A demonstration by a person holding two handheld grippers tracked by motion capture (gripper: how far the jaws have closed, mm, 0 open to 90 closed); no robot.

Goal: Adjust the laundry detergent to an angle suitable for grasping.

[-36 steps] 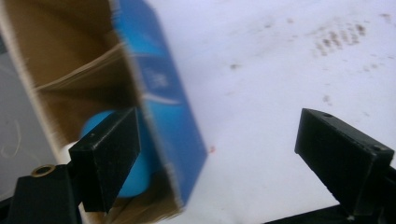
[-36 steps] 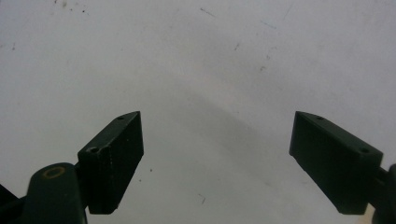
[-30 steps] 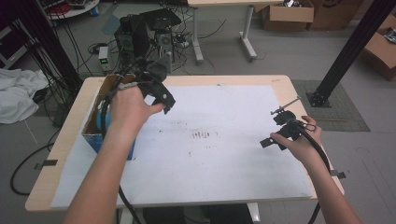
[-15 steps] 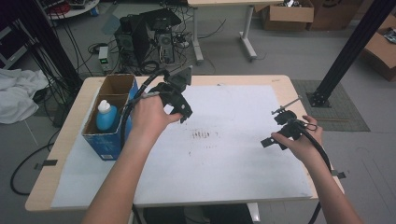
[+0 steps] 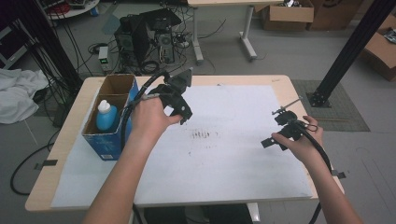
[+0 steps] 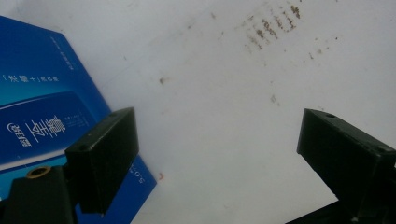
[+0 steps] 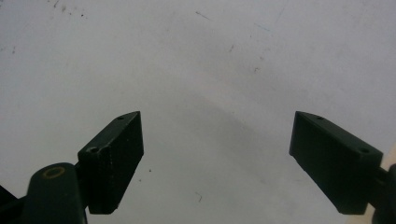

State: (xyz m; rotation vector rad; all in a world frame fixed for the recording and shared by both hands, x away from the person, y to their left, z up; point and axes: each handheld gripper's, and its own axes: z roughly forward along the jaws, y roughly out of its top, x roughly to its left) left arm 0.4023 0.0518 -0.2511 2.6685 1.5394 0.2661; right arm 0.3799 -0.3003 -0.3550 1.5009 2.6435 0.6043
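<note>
Glossy blue carton (image 6: 42, 116) (printed), matt paper (image 6: 224, 116).

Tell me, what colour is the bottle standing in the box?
Light blue with a white cap; the bottle shows best in the high view.

Left gripper (image 5: 180, 100): black body, upper centre-left of the high view, with a thick black cable looping off its rear and a grey three-cornered plate on top. In its own view (image 6: 219, 154), two black rectangular jaws occupy the lower corners; each shows a small screw hole, and a brass-coloured ring sits at the lower left.

Right gripper (image 5: 280, 133): black, right of the high view, with a thin rod projecting and a black cable along the forearm. In its own view (image 7: 215, 158), matching black jaws with screw holes; yellow ring lower left.

Forearms bare; no sleeves visible.
</note>
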